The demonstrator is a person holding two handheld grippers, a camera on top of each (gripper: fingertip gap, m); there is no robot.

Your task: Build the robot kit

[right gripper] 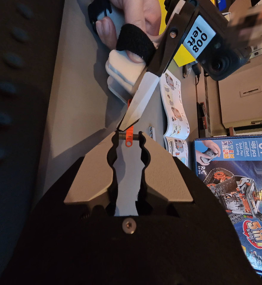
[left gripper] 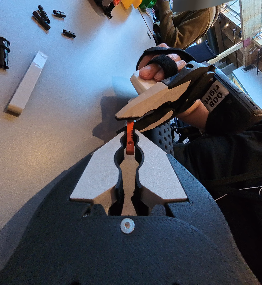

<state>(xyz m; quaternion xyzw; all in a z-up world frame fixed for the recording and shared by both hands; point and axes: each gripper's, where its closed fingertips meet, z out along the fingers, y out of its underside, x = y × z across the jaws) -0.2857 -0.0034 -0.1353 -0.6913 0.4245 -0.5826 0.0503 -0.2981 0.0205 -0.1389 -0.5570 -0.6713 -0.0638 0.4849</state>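
My left gripper [left gripper: 129, 133] is shut on a small orange toothed beam [left gripper: 130, 139] and holds it upright above the grey table [left gripper: 53, 138]. My right gripper [right gripper: 129, 133] is shut on a short grey axle [right gripper: 122, 136], held endwise between its fingertips; the axle passes through a hole in the orange beam [right gripper: 129, 135]. In the left wrist view the right gripper [left gripper: 124, 118] comes in from the right and its tips sit on the beam's top end. In the right wrist view the left gripper [right gripper: 124, 128] comes down from above onto the beam.
Several black pins [left gripper: 41, 17] and a black connector part [left gripper: 3, 52] lie at the table's far left, with a white bar [left gripper: 26, 83]. An open instruction booklet [right gripper: 175, 111], a small white beam [right gripper: 151, 131] and a blue toy box [right gripper: 235, 192] lie to the right. A person's brown sleeve [left gripper: 186, 23] is across the table. The tips of both grippers are at nearly the same place. It is some 8 centimeters from my right tips to the white bar [left gripper: 26, 83].
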